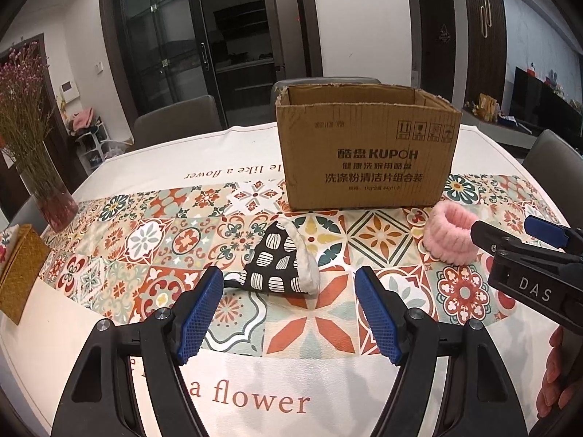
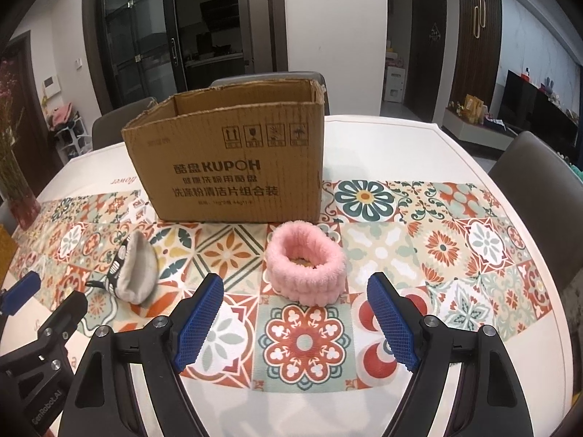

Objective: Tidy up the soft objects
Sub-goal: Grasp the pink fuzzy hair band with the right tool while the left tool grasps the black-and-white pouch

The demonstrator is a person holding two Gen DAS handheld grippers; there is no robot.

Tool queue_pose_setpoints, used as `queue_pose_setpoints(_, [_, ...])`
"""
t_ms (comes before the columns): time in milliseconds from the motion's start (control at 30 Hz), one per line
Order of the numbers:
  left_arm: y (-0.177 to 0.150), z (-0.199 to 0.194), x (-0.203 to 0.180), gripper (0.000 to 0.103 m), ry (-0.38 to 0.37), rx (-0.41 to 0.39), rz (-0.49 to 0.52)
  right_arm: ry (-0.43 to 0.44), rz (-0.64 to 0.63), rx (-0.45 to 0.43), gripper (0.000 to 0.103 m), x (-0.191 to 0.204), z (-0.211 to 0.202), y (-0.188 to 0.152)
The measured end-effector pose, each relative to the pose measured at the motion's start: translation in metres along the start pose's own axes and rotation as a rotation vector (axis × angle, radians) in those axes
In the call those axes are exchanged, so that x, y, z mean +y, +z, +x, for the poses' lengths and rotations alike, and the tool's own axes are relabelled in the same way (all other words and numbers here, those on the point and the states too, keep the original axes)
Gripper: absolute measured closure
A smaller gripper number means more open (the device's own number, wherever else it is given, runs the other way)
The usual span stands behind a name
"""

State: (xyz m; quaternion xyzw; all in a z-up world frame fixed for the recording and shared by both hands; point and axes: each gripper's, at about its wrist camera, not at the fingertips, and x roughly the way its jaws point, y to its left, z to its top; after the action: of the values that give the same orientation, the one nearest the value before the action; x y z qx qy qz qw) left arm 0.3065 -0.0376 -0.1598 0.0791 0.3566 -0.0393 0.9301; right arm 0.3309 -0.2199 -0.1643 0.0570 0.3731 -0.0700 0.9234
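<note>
Both tongs released, left view alone shows vase (image 1: 54, 204), right view pink band's (image 2: 305, 263) hollow

The cardboard box (image 1: 364, 153) is showing matt, ribbed brown paper with frayed edges; the pink headband (image 2: 305, 267) is looking plush and fluffy; the black patterned pouch (image 1: 278, 264) is lying as soft cloth with a pale fleecy lining. The tablecloth (image 1: 255, 393) is looking like smooth printed fabric, and the gripper pads (image 2: 198, 322) are showing blue, finely textured rubber on matt black plastic
</note>
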Motion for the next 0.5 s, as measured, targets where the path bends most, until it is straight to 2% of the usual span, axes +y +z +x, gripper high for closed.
queue_pose_setpoints(500, [-0.002,0.037,-0.015,0.033,0.08,0.024,-0.021,0.011,-0.015,0.057,0.021,-0.011,0.045,-0.002])
